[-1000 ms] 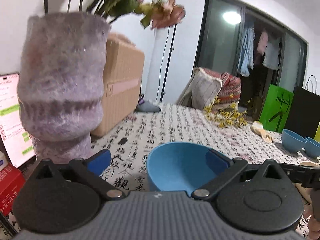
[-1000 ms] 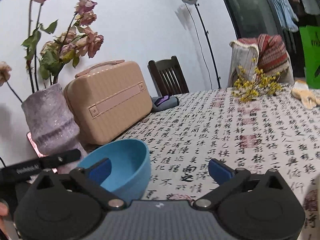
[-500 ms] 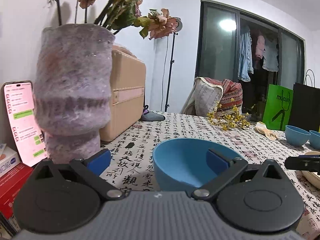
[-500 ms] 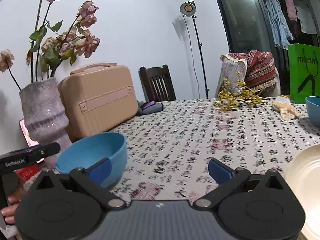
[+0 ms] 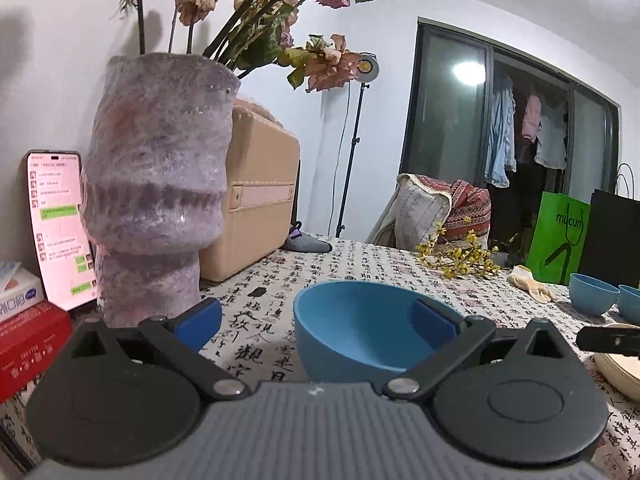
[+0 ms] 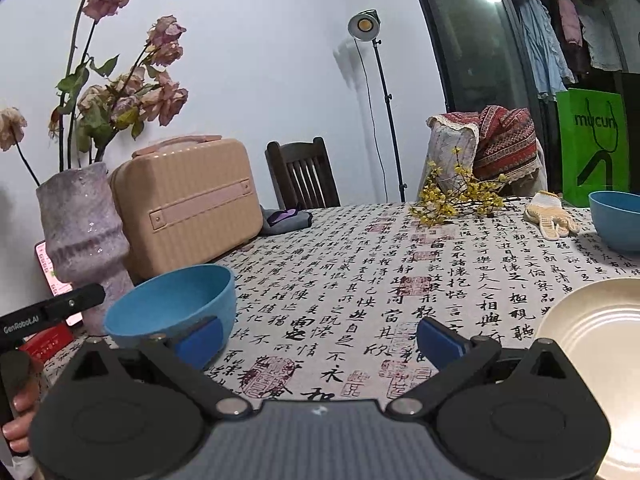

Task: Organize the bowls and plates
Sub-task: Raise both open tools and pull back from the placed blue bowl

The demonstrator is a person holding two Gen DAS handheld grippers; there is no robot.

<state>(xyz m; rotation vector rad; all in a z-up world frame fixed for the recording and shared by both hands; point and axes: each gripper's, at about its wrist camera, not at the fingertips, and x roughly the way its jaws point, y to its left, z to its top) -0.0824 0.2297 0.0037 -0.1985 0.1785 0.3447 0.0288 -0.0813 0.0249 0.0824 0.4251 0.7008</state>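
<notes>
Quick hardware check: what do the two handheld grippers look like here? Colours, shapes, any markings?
Both match. The left gripper and right gripper each have a ribbed grey body, two round black discs, and black linkage bars with silver pivot pins carrying blue pads. In the right wrist view the left unit's black side bar reads "GenRobot.AI" in white. No cables or sleeves visible.

Left gripper (image 5: 316, 318) and right gripper (image 6: 318, 338): blue pads tipping black linkage arms, silver pivot screws behind the jaws, round black housings, ribbed grey body. "GenRobot.AI" printed white on left gripper's side.
</notes>
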